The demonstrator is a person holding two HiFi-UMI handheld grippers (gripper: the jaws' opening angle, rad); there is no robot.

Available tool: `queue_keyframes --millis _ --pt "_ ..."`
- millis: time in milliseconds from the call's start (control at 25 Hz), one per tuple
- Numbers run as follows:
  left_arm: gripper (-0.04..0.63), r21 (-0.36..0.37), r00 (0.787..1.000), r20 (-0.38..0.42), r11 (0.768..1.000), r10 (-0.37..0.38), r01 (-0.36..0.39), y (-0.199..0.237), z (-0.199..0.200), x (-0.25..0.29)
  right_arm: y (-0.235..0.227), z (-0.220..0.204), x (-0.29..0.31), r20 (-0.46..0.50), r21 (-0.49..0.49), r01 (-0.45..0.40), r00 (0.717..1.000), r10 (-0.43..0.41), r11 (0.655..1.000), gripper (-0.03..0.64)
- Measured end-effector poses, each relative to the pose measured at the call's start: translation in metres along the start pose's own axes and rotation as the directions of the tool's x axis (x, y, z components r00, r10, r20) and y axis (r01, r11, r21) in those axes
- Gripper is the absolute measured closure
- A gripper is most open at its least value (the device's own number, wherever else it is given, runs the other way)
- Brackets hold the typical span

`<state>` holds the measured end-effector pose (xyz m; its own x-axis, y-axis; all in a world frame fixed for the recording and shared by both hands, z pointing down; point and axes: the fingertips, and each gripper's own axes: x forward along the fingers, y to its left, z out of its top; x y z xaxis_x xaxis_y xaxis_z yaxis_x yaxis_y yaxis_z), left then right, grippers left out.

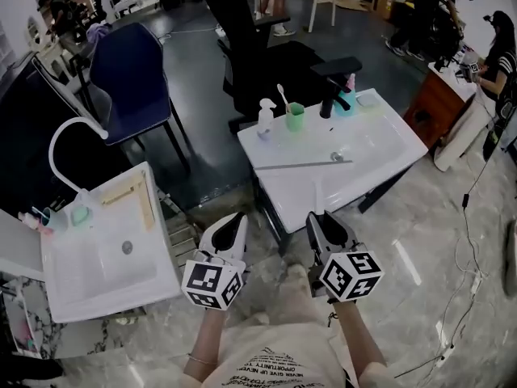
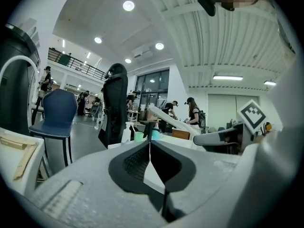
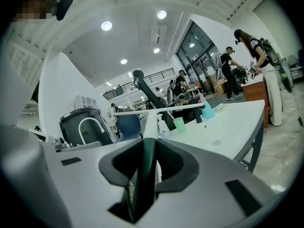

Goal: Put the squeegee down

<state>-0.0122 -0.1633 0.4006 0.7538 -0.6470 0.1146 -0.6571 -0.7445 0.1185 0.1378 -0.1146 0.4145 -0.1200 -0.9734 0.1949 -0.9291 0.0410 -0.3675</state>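
The squeegee (image 1: pixel 303 166) has a white handle and a long thin blade. My right gripper (image 1: pixel 317 217) is shut on the lower end of the handle. The blade lies crosswise over the front half of the white sink basin (image 1: pixel 380 136); I cannot tell whether it touches. In the right gripper view the handle rises from my right gripper (image 3: pixel 145 148) to the squeegee's blade (image 3: pixel 161 109), which runs level in front of the faucet. My left gripper (image 1: pixel 237 219) hangs beside it, short of the sink's front left corner. In its own view my left gripper (image 2: pixel 150 148) is shut on nothing.
On the sink's back edge stand a spray bottle (image 1: pixel 265 120), a green cup (image 1: pixel 295 118), a black faucet (image 1: pixel 331 83) and a teal bottle (image 1: pixel 347 103). A second sink (image 1: pixel 157 277) with a white gooseneck tap (image 1: pixel 65 136) stands left. Chairs stand behind, and cables lie on the floor at right.
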Motion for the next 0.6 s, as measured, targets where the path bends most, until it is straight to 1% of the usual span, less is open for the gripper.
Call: queue_keyframes --millis 160,320,520,600 --pt "0.572 -0.021 0.998 -0.019 0.998 0.051 -0.052 0.012 -0.001 0.036 -0.021 0.011 0.038 -0.052 -0.011 -0.049 0.997 0.048 0.999 0.522" --pt "0.572 -0.067 0.994 -0.036 0.992 0.101 -0.104 0.023 -0.006 0.067 -0.038 0.015 0.075 -0.113 -0.023 -0.090 0.990 0.087 0.996 0.522" --pt "0.572 -0.111 0.982 -0.073 0.977 0.176 -0.184 0.035 -0.019 0.094 -0.050 0.011 0.115 -0.200 -0.030 -0.155 0.969 0.146 0.987 0.522" --pt "0.572 -0.115 0.975 -0.090 0.970 0.203 -0.213 0.039 -0.025 0.103 -0.056 0.006 0.129 -0.232 -0.026 -0.174 0.959 0.163 0.984 0.522"
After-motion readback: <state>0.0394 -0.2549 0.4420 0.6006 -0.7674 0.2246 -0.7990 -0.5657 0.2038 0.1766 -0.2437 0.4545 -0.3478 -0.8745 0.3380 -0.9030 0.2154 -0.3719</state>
